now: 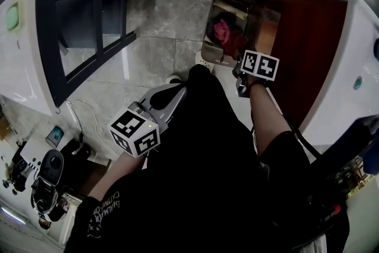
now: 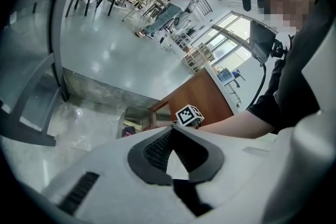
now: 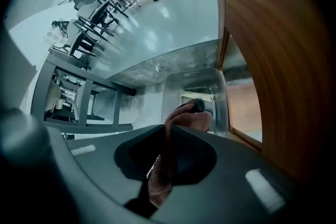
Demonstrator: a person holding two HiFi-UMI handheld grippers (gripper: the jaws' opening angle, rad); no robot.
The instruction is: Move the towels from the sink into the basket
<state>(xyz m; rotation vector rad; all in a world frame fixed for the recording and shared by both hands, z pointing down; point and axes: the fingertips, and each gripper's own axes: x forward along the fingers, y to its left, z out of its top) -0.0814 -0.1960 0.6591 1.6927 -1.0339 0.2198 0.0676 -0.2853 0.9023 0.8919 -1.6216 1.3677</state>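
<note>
Black clothing [image 1: 195, 186] of the person fills the lower head view. Just past it the left gripper [image 2: 172, 136] is held low over the marble floor [image 1: 160, 26], jaws drawn together at the tips, nothing between them. Right gripper [image 3: 168, 134] is pointed steeply down at the basket [image 3: 174, 94], jaws narrow and clamped on a reddish-brown towel [image 3: 188, 119]. The cloth is pinched edge-on between the pads and bunched just past the tips, at the basket mouth.

Step judged: drop-off of one towel, near its end. For the next move the jaws need to be opened with the tips over the basket opening, so the cloth falls inside and is not draped over the rim. A snag on the pads is possible, since the fabric looks thin and limp.

Containers: basket is set on the floor, just beside a brown wood panel [image 1: 308, 50]. Pink-red cloth is seen in it from the head view; whether that is the held towel's free end or another towel cannot be told. A dark item is glimpsed inside, unidentified. Sink is not made out in any view, so towels left there cannot be counted.
</note>
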